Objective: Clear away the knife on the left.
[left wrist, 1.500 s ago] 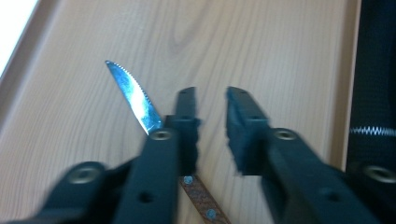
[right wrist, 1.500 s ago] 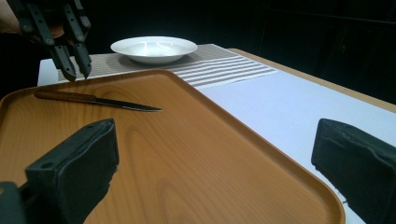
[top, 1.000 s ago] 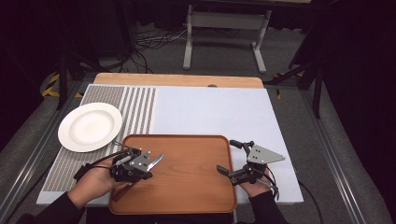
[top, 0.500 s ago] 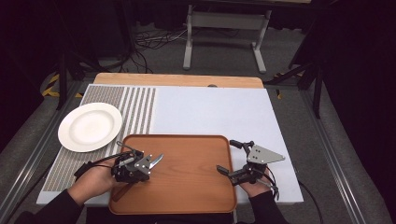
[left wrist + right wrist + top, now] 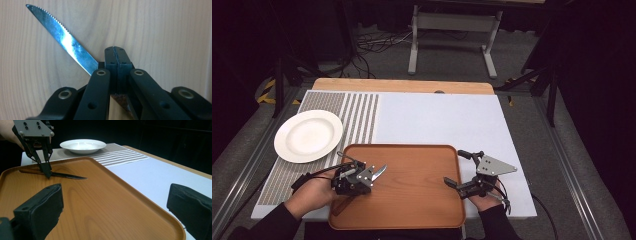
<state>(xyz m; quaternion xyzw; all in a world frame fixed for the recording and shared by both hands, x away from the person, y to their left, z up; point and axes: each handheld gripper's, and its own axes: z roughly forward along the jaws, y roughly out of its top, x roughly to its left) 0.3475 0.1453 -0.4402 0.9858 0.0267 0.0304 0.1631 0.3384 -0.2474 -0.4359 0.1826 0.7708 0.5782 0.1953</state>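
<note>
While the knife [image 5: 53, 174] lies flat on the brown tray [image 5: 412, 210], almost nothing has moved since a second ago: both hands sit in the same spots, and the white plate [image 5: 308, 135] has not shifted on the striped mat [image 5: 362, 112]. That quiet tells me the grab is done or nearly done, and the lift has not started yet. In the high view the left gripper [image 5: 354, 181] sits at about 9 o'clock on the tray, near the tray's left edge. Its two black jaws are pressed tight together, and in the left gripper view the shiny blade [image 5: 61, 37] sticks out from them toward 10 o'clock, with little saw teeth along one edge. So the left gripper is squeezed on the knife, right where the blade meets the wooden handle [image 5: 30, 171]. In the right gripper view you can see the jaw tips come down on the knife from above, and the knife looks like it rests on the tray. The right gripper [image 5: 466, 170] waits at about 3 o'clock, over the tray's right edge, with its jaws spread wide and nothing between them. The plate is off the tray, toward 10 o'clock from the left gripper, so I think the knife may go that way next.
</note>
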